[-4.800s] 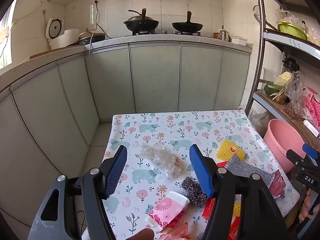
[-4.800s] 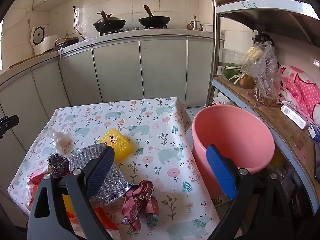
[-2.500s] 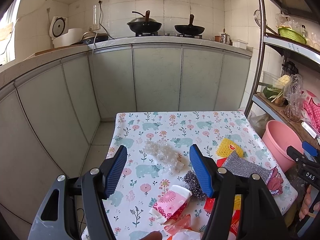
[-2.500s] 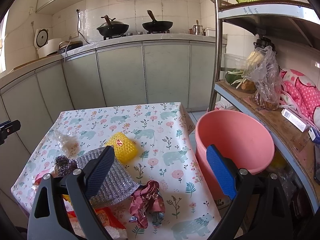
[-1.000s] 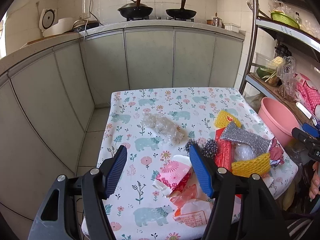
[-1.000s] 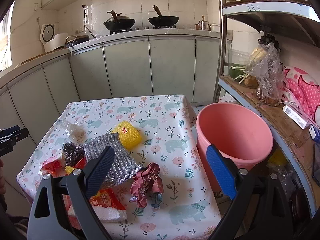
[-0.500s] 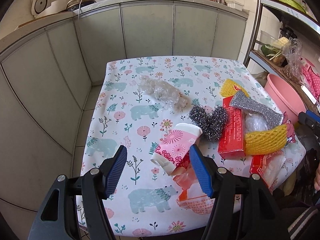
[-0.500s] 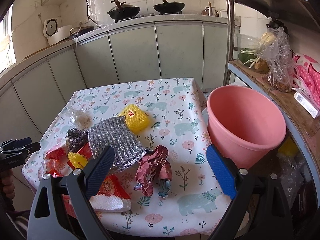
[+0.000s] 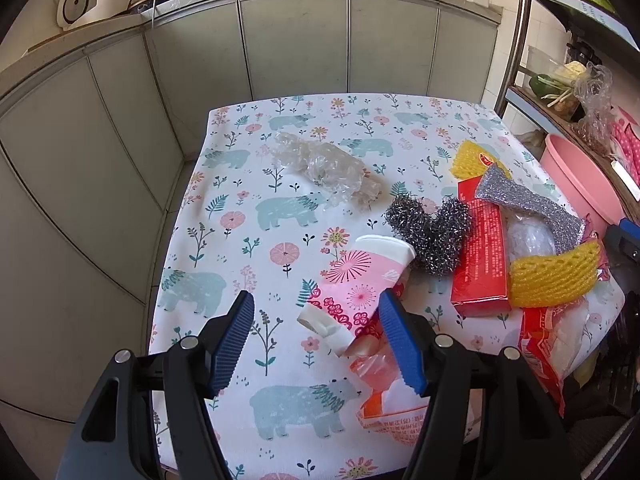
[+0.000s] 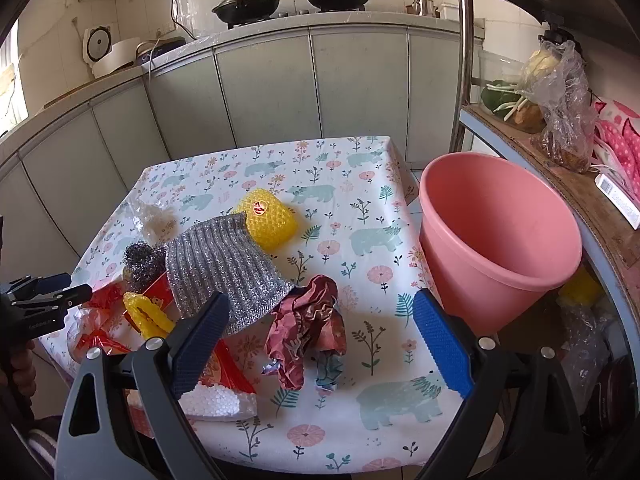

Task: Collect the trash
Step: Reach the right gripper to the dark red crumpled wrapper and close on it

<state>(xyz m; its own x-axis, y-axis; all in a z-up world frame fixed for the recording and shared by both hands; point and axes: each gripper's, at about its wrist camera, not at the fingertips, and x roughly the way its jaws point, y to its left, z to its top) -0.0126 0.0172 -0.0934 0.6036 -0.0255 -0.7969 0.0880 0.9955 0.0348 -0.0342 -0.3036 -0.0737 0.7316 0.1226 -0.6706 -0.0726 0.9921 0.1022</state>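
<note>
Trash lies scattered on a bear-print tablecloth (image 9: 280, 208). My left gripper (image 9: 320, 334) hangs open above a pink flowered wrapper (image 9: 356, 280) near the table's front edge. Beyond it sit steel wool (image 9: 430, 230), a red box (image 9: 482, 256), crumpled clear plastic (image 9: 324, 170) and yellow foam netting (image 9: 554, 276). My right gripper (image 10: 320, 332) is open over a crumpled maroon foil wrapper (image 10: 308, 328). A silver scouring cloth (image 10: 226, 266) and a yellow sponge (image 10: 268, 216) lie behind it. A pink bucket (image 10: 496, 240) stands off the table's right side.
Grey kitchen cabinets (image 9: 300, 40) run behind the table, with pans on the stove (image 10: 248, 2). A metal shelf rack (image 10: 560, 120) with bagged food stands on the right, close to the bucket. White foam and red packaging (image 10: 216, 396) lie at the near table edge.
Both grippers have tilted down and moved closer over the table, so the trash fills more of each view. Both stay open and hold nothing.
</note>
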